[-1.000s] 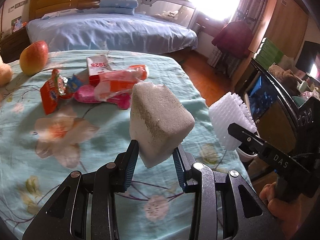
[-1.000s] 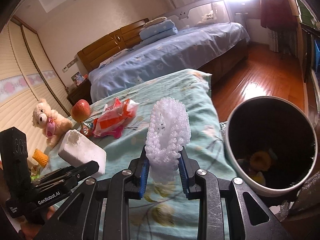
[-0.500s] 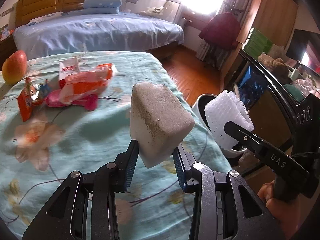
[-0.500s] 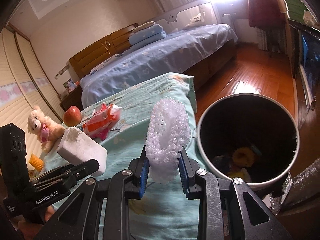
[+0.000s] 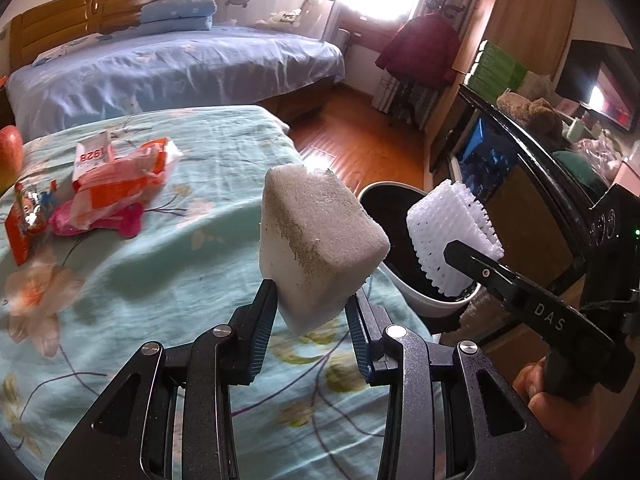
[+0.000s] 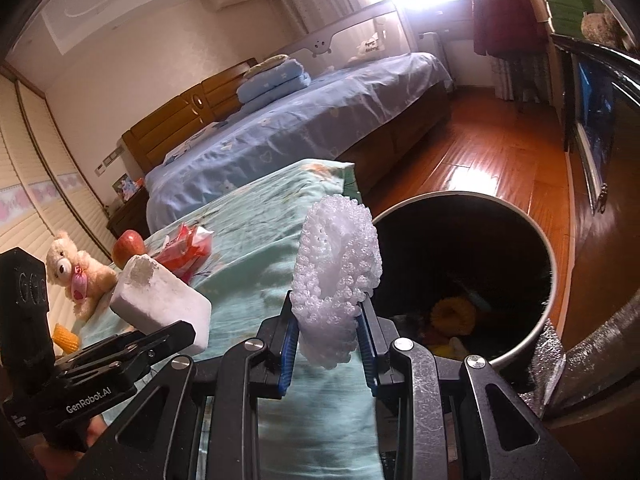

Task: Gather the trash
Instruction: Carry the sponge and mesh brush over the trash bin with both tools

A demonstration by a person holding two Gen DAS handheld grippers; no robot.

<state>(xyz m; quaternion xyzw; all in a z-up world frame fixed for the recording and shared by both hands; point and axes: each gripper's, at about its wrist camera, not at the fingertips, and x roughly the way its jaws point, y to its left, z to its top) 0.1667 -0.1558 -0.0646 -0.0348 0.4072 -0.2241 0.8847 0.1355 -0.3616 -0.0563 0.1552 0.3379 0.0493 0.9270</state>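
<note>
My left gripper (image 5: pixel 312 304) is shut on a white foam block (image 5: pixel 316 248) and holds it above the table's right edge; the block also shows in the right wrist view (image 6: pixel 160 300). My right gripper (image 6: pixel 328 320) is shut on a white foam fruit net (image 6: pixel 336 276), held beside the rim of a white trash bin (image 6: pixel 536 328) with a black inside; the net also shows in the left wrist view (image 5: pixel 448 240), over the bin (image 5: pixel 424 300). Orange and pink wrappers (image 5: pixel 116 184) lie on the floral tablecloth (image 5: pixel 160 280).
A red apple (image 6: pixel 128 246), a teddy bear (image 6: pixel 76 272) and a corn cob (image 6: pixel 64 336) sit at the table's far left. A bed (image 5: pixel 172 68) stands behind the table. Wooden floor (image 6: pixel 480 168) and a dark cabinet (image 5: pixel 532 184) lie to the right.
Both grippers have moved right with their loads, from over the table toward the trash bin. The bin now shows in the left wrist view and looms larger in the right one.
</note>
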